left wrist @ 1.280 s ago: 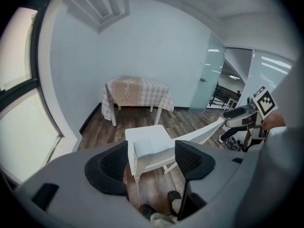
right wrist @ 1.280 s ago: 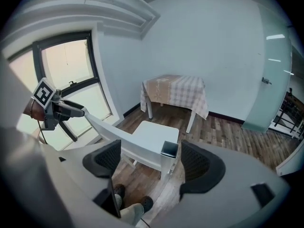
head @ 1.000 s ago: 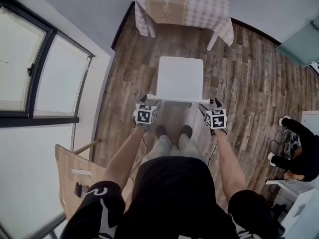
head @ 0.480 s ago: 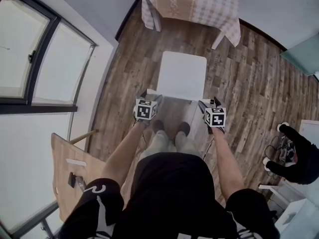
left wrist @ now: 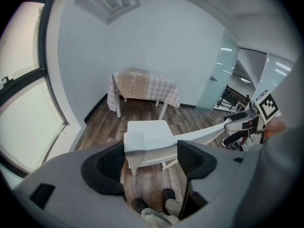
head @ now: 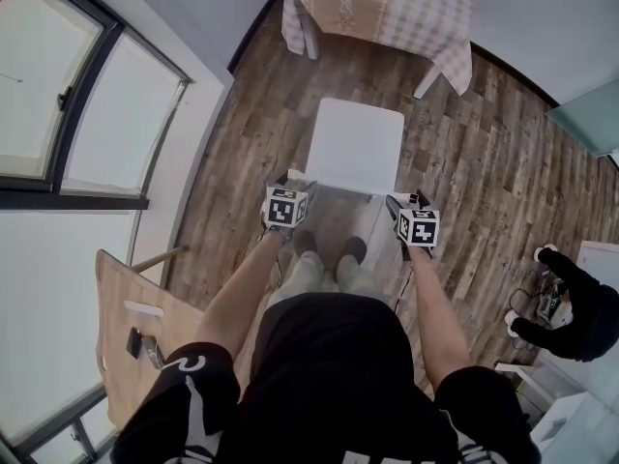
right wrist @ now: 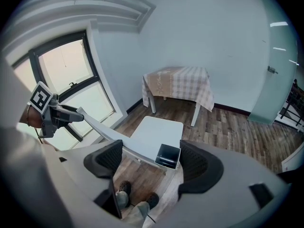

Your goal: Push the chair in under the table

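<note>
A white chair (head: 353, 148) stands on the wood floor, its seat facing a table with a checked cloth (head: 387, 8) and a strip of floor between them. I stand behind the chair. My left gripper (head: 295, 187) is at the left end of the backrest's top rail (left wrist: 134, 144); that corner sits between the wide-apart jaws of the left gripper (left wrist: 151, 158), with floor showing beside it. My right gripper (head: 406, 203) is at the rail's right end. Its dark end cap (right wrist: 167, 156) lies inside the open right gripper (right wrist: 152, 163), close to one pad.
A big window (head: 68, 85) and white wall run along the left. A wooden board (head: 126, 336) with small items is at lower left. A person in black (head: 571, 307) crouches at the right. A glass door (head: 585, 114) is beyond. My shoes (head: 329, 247) are just behind the chair.
Both grippers stay at the chair's backrest and the chair has not visibly moved. The head view has shifted slightly. The person at the right has changed pose.
</note>
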Demonstrator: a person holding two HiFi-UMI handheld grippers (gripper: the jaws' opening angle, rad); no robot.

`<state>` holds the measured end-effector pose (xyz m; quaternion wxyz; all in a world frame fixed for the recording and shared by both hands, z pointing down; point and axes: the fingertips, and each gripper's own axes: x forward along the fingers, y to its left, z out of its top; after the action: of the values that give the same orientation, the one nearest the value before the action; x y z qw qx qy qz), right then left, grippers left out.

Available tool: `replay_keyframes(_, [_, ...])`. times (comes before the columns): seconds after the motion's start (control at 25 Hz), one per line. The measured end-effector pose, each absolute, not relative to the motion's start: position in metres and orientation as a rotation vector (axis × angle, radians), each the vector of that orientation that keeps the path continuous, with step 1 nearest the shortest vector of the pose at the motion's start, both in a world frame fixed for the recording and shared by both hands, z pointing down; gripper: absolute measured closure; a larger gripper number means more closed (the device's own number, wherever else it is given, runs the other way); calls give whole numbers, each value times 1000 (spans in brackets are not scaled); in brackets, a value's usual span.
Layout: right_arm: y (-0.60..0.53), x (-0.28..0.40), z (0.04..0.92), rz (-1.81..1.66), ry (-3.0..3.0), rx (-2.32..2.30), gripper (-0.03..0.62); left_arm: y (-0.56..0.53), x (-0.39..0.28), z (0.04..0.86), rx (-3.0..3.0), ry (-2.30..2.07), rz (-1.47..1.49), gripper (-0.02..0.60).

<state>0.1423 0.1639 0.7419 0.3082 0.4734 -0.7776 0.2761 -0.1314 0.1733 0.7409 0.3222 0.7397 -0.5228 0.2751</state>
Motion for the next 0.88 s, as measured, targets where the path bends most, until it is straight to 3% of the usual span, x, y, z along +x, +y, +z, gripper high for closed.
replay_keyframes(0.88, [163,142,743,746,-2042,1264,192,172,-130,748,1925,-1289,621,225])
